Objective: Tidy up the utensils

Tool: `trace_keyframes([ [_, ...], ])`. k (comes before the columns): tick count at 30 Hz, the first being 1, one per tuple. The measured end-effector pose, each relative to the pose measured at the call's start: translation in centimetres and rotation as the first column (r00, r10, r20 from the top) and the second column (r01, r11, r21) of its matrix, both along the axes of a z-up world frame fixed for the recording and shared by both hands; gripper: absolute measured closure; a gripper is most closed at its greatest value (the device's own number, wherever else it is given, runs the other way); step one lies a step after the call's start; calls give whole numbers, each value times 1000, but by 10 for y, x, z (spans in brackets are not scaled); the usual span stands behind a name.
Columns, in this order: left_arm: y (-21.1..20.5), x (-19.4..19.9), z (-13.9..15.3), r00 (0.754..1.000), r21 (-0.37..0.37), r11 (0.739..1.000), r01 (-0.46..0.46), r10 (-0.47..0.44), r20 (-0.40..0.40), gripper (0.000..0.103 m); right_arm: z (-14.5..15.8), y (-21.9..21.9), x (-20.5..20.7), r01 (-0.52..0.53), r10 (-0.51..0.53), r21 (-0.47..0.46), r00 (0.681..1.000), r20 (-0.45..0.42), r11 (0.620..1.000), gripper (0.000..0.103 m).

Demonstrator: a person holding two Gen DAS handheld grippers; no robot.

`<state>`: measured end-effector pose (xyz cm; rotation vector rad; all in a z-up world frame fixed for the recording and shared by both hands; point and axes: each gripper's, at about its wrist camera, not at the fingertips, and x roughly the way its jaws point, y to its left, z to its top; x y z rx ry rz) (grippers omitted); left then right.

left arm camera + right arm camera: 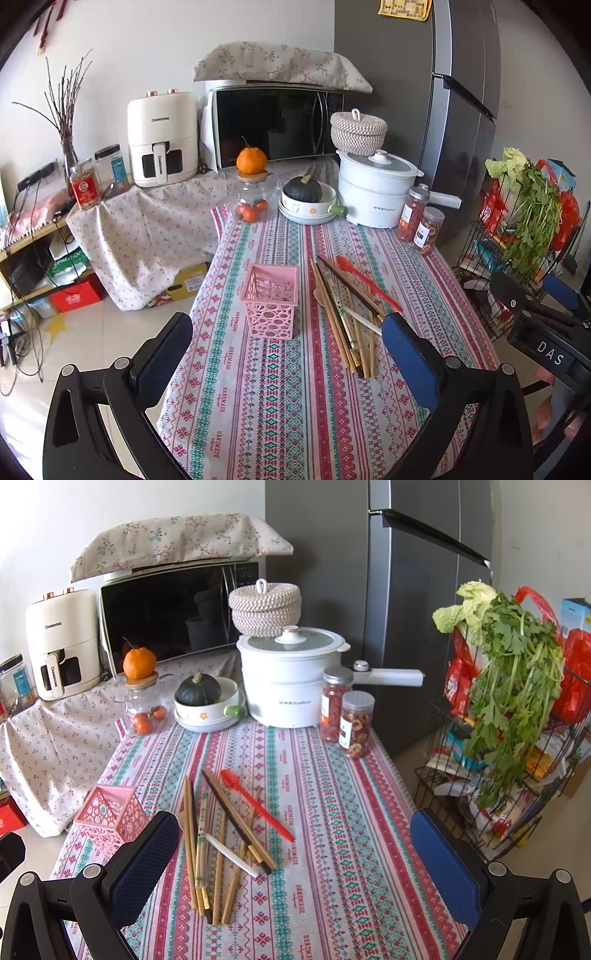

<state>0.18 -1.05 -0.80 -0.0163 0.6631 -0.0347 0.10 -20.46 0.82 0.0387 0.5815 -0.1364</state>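
Utensils, loose pile: chopsticks [207, 845], approx a dozen, bamboo plus a couple dark lacquered ones; red spoon [255, 805]; white-handled piece [232, 854], prob. a spoon, bowl end hidden in right view. All lying flat on the tabletop [332, 830], crossed over each other.

Handling, my read:
- Chopsticks: light, stiff, thin, round-ish; will roll and slip betw. pads. I'd pinch across the shaft near mid-length, one or two at a time. The lacquered ones look slicker than the bamboo.
- Red spoon: plastic, v. light, slight flex likely. Take the handle mid-way, not the bowl.
- White-handled piece: sits on top of the sticks, so easy first pick; lifting it may nudge the ones under it.
- None look fragile. Main risk: dragging neighbours along out of the tangle.

Pink basket [271, 299]: perforated plastic, upright, looks empty, prob. the destination. Light, so could tip if bumped.

Position vs tongs:
- Left tongs [284, 350]: spread wide, holding nothing. Basket at 12 o'clock, near; pile at 1 o'clock, its near ends just beside the right-hand pad.
- Right tongs [295, 853]: spread wide, holding nothing. Pile at 11 o'clock, near, close by the left-hand pad; red spoon closest to centre; basket at 10 o'clock, partly behind that pad.
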Motion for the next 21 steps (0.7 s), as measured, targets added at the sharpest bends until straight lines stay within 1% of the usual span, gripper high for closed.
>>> trace_keyframes([
  [14,1,0,-4,1000,1,1000,3,-3,-5,0,-1,1,2,-1,1,5,1000,-4,1000,0],
  [21,4,6,-9,1000,-9,1000,-1,1,-26,0,-4,-3,6,8,-8,10,1000,-17,1000,0],
])
